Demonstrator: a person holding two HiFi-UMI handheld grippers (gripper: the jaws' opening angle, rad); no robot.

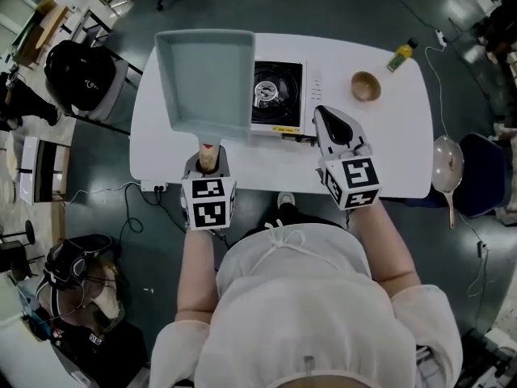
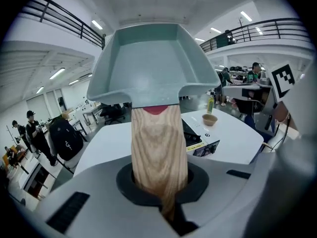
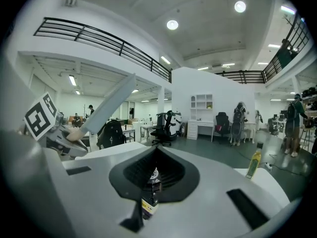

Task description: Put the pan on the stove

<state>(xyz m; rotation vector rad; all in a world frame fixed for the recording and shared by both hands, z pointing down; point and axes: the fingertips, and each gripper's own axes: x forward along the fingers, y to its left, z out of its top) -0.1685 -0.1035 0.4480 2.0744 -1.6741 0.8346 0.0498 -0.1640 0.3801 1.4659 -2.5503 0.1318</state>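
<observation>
A rectangular grey-green pan (image 1: 206, 79) with a wooden handle (image 1: 208, 153) hangs in the air over the table's left part, just left of the portable gas stove (image 1: 279, 95). My left gripper (image 1: 208, 163) is shut on the handle's end. In the left gripper view the handle (image 2: 158, 148) runs up from the jaws to the pan (image 2: 148, 63), and the stove (image 2: 195, 138) lies below to the right. My right gripper (image 1: 323, 118) hovers at the stove's front right corner, jaws together with nothing held. The right gripper view shows the pan (image 3: 111, 103) edge-on at left.
On the white table (image 1: 380, 152) stand a wooden bowl (image 1: 365, 86) and a yellow oil bottle (image 1: 401, 55) at the far right. A black backpack (image 1: 81, 75) rests on a chair to the left. Another pan (image 1: 447, 164) lies on a chair off the right edge.
</observation>
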